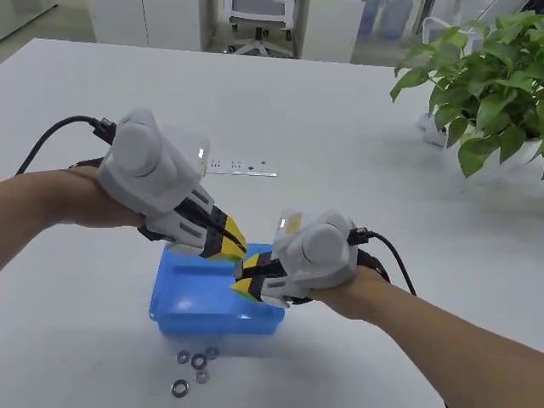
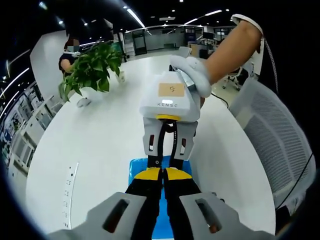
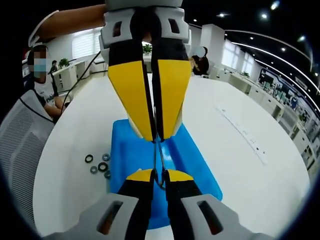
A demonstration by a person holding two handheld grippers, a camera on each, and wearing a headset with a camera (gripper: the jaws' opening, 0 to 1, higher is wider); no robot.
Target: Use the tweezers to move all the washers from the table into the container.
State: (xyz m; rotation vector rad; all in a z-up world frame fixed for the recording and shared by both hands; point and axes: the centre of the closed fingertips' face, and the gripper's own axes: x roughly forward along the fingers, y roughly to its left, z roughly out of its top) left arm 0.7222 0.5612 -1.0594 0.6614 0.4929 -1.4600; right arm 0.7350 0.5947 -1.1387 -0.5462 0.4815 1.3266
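Thin metal tweezers [image 3: 159, 157] run between my two grippers, which meet tip to tip over a blue container [image 1: 191, 297]. My left gripper [image 1: 228, 246] comes in from the upper left, its yellow jaws shut on one end of the tweezers. My right gripper [image 3: 155, 176] is shut on the other end. In the right gripper view the left gripper [image 3: 156, 136] hangs down from the top. Several dark washers [image 1: 197, 367] lie on the white table just in front of the container, and the right gripper view has the washers [image 3: 100, 166] left of the container [image 3: 195, 165].
A potted green plant [image 1: 484, 85] stands at the table's far right. A flat strip with sockets [image 1: 242, 167] lies beyond the grippers. An office chair [image 1: 259, 21] is behind the table. Black cables trail from both grippers.
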